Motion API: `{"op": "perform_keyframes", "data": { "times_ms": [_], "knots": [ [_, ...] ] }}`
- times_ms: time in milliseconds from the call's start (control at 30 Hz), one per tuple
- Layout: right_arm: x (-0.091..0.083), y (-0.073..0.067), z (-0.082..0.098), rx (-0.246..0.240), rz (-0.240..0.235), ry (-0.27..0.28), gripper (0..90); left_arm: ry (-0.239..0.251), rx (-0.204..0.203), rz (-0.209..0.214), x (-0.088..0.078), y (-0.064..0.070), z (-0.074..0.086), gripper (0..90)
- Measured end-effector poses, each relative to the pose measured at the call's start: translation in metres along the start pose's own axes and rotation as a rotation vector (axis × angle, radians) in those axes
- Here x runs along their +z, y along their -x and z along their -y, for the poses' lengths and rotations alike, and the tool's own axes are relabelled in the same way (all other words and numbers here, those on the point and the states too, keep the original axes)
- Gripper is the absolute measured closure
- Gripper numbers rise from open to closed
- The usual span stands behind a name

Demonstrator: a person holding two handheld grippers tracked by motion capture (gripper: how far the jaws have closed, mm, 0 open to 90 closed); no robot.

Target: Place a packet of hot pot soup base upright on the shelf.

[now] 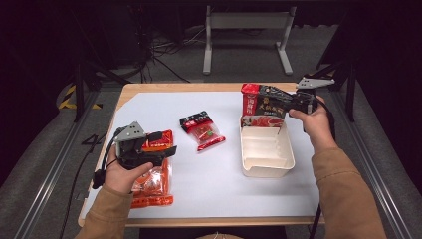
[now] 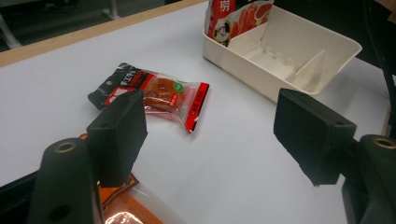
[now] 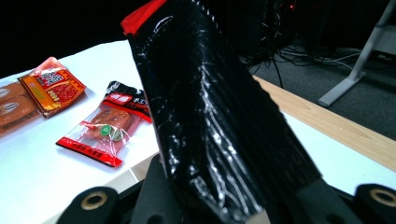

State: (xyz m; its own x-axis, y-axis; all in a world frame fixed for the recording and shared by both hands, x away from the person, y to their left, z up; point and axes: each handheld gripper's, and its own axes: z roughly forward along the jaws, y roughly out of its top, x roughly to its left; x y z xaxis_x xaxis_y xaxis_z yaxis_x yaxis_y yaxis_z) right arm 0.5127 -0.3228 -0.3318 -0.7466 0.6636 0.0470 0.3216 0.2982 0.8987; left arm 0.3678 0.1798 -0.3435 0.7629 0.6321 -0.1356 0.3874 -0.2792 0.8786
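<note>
Black-and-red pouch [image 1: 268,102] clenched in right tool [image 1: 298,102], held tilted above far end of cream tray [image 1: 268,167], likely for standing it beside pouch already inside. Left tool [image 1: 166,152] released, empty, hovering over orange packets [image 1: 154,181] at near-left of desk [image 1: 219,184], probably next pick.

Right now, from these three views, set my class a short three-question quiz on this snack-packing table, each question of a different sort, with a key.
1. True or false: the right gripper is shut on the black and red packet.
2. Which stands in the far end of the cream tray?
A. a red packet
B. a bottle
C. a spoon
3. Fill in: the left gripper has its jaws ____, nothing between them.

Key:
1. True; it holds the packet above the tray's far end.
2. A, the red packet, upright.
3. Open; it points toward the small clear packet on the white sheet.
</note>
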Motion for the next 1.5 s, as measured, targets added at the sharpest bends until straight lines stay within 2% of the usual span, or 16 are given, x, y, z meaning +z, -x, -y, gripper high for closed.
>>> {"op": "perform_keyframes", "data": {
  "times_ms": [67, 167, 200, 233, 267, 300, 367, 467, 567, 667, 833, 933, 1067, 1167, 1433, 1500],
  "knots": [
    [0.000, -0.001, -0.002, 0.001, 0.001, -0.012, 71.8, 0.004, -0.016, 0.002, 0.000, -0.002, 0.000, 26.5],
    [-0.001, -0.003, -0.005, 0.014, 0.024, -0.021, 58.4, 0.007, -0.017, 0.003, 0.000, -0.006, 0.001, 27.3],
    [-0.001, -0.003, -0.005, 0.014, 0.024, -0.021, 58.4, 0.007, -0.017, 0.003, 0.000, -0.006, 0.001, 28.3],
    [-0.002, -0.004, -0.005, 0.035, 0.021, -0.004, 49.4, 0.004, -0.036, 0.009, 0.001, -0.006, 0.001, 28.3],
    [-0.003, -0.005, -0.006, 0.070, 0.018, 0.001, 44.8, 0.003, -0.040, 0.012, 0.001, -0.007, 0.002, 28.0],
    [-0.003, -0.006, -0.006, 0.076, 0.020, -0.003, 43.0, 0.007, -0.044, 0.014, 0.001, -0.007, 0.002, 27.9],
    [-0.007, -0.009, -0.007, 0.065, 0.054, -0.019, 37.3, 0.004, -0.041, 0.013, 0.002, -0.008, 0.002, 27.9],
    [-0.015, -0.012, -0.009, 0.072, 0.079, -0.006, 33.2, 0.014, -0.034, 0.013, 0.000, -0.010, 0.002, 27.8],
    [-0.031, -0.020, -0.012, 0.063, 0.117, 0.011, 32.0, 0.033, -0.021, 0.007, -0.004, -0.011, 0.000, 27.6],
    [-0.042, -0.025, -0.012, 0.065, 0.147, -0.014, 33.0, 0.044, -0.032, 0.001, -0.006, -0.012, 0.001, 27.6],
    [-0.063, -0.035, -0.009, 0.074, 0.184, -0.006, 33.9, 0.051, -0.023, -0.020, -0.010, -0.015, 0.001, 27.5],
    [-0.072, -0.045, -0.007, 0.066, 0.176, 0.010, 34.3, 0.061, -0.025, -0.027, -0.010, -0.018, 0.001, 27.3],
    [-0.079, -0.057, -0.005, 0.059, 0.180, -0.002, 35.9, 0.069, -0.026, -0.033, -0.013, -0.020, 0.002, 27.1],
    [-0.085, -0.070, -0.002, 0.055, 0.154, 0.031, 35.9, 0.080, -0.019, -0.052, -0.017, -0.023, 0.001, 27.1],
    [-0.079, -0.102, 0.016, 0.012, 0.130, 0.029, 33.3, 0.068, 0.003, -0.040, -0.021, -0.028, 0.002, 27.8],
    [-0.077, -0.105, 0.019, 0.005, 0.127, 0.032, 33.3, 0.069, -0.001, -0.043, -0.021, -0.028, 0.003, 27.8]
  ]
}}
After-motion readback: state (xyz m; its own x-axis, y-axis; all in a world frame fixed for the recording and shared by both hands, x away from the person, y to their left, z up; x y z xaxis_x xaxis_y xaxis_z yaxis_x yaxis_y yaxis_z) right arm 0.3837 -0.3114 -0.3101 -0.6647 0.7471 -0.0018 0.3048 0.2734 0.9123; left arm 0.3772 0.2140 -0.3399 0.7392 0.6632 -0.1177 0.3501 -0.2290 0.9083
